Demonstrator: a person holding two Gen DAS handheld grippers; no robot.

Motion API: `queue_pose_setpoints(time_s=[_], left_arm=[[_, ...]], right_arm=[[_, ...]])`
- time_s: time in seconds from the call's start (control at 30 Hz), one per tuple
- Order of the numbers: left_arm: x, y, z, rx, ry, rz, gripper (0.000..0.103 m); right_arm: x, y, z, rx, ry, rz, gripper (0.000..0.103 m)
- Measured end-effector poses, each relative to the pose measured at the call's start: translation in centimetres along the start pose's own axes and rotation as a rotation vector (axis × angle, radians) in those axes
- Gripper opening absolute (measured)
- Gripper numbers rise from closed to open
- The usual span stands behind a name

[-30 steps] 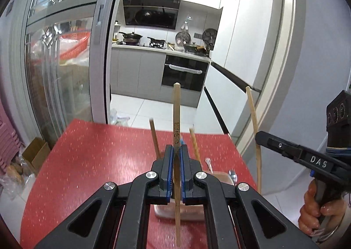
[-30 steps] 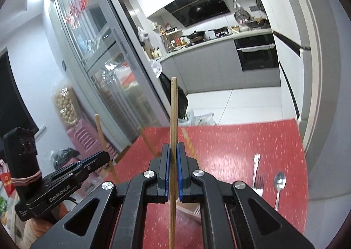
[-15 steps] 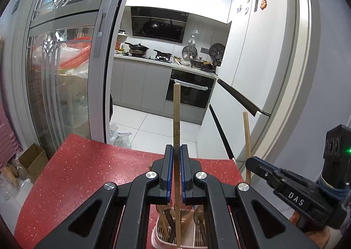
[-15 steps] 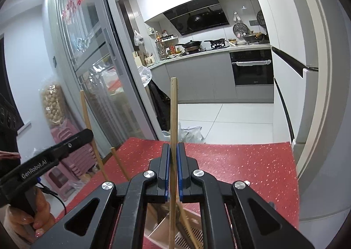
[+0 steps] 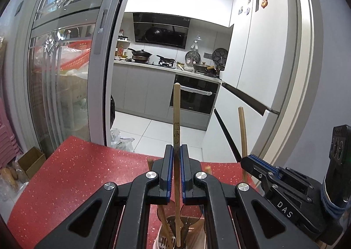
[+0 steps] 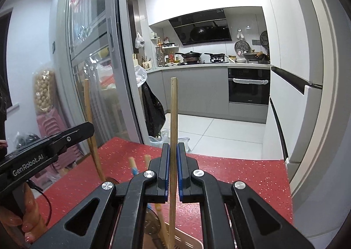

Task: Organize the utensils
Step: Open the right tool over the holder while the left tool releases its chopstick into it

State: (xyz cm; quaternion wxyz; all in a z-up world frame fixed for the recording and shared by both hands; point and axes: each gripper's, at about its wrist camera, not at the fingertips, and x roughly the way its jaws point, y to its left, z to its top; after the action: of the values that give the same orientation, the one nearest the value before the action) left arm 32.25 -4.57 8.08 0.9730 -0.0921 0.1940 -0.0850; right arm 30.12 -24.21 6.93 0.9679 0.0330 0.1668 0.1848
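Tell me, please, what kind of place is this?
Most likely a home, at a red table beside an open kitchen. The stove carries pans, an oven is built in below the counter, and a fridge bears magnets.

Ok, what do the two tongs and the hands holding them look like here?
Both tongs, left and right, are black with blue pads and silver pivot screws. The left is marked "GenRobot.AI", with a black cable; the right is marked "DAS". The left hand shows bare fingers, no sleeve visible.

Red table (image 5: 72, 174) — grey kitchen, perhaps woks (image 5: 140, 53) beyond.
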Motion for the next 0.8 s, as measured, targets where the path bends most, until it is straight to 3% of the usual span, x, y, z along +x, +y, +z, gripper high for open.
queue_pose_setpoints(time_s=[0.17,0.47,0.8], left_arm=[[0.2,-0.3,-1.8,0.009,-0.006,0.009,0.031],[1.2,-0.2,-4.3,0.021,0.063,0.034,0.031],[1.9,-0.1,-5.2,0.052,0.122,0.065,0.031]], right_arm=[[0.4,-0.2,-1.7,-0.015,0.013,-0.012,0.006],[0.9,-0.3,-4.2,-0.014,0.069,-0.001,0.006],[1.3,-0.4,-4.8,0.004,0.14,0.033,0.006]])
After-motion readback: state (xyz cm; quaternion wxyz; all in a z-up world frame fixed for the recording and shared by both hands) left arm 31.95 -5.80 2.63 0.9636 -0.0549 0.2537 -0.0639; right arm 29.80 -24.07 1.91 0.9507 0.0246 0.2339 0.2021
